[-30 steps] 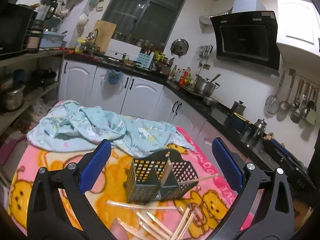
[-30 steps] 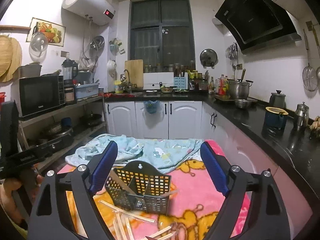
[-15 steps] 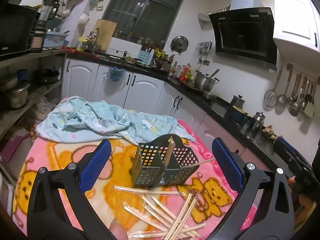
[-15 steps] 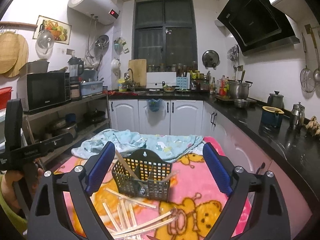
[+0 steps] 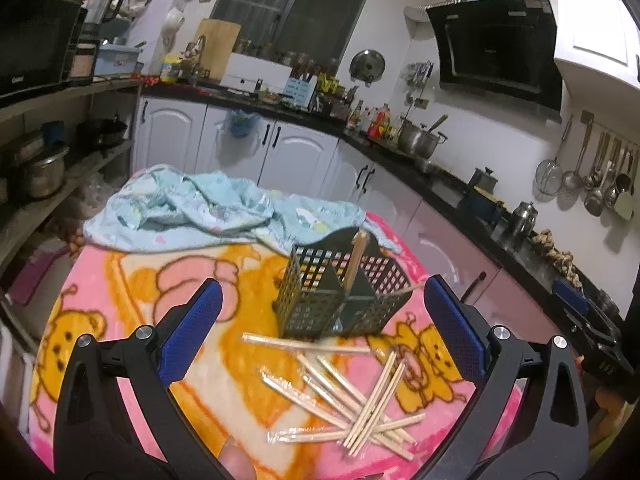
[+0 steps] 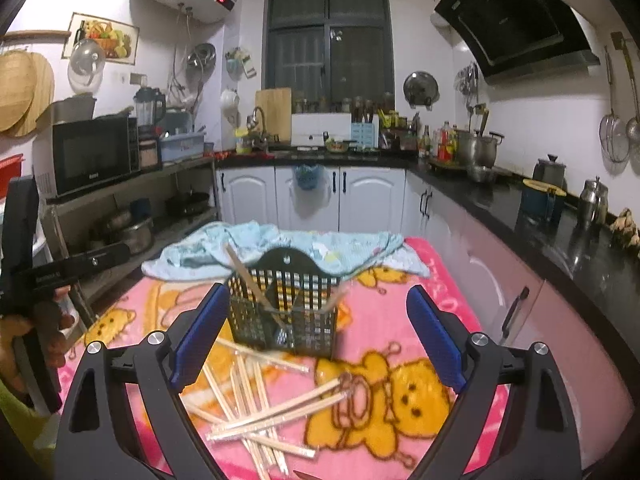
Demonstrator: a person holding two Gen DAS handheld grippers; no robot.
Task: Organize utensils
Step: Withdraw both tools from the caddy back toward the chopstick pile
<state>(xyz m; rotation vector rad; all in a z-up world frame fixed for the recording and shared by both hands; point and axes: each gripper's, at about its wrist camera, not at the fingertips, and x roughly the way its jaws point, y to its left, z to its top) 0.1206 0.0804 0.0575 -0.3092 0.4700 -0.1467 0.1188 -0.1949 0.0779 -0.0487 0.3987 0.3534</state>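
Both grippers' jaws gape wide and empty above loose chopsticks (image 5: 352,396), clear blanket (image 5: 132,280) left of the basket (image 6: 284,312)

Beyond the blue-padded, black-framed left gripper (image 5: 320,336) stands a dark grey perforated plastic utensil basket (image 5: 340,296). Pale wooden chopsticks (image 5: 352,392) lie scattered between the claw's fingers on a pink fleece blanket printed with yellow-orange cartoon bears (image 5: 132,292). Farther off lies a crumpled light blue cloth with small cartoon prints (image 5: 200,212).
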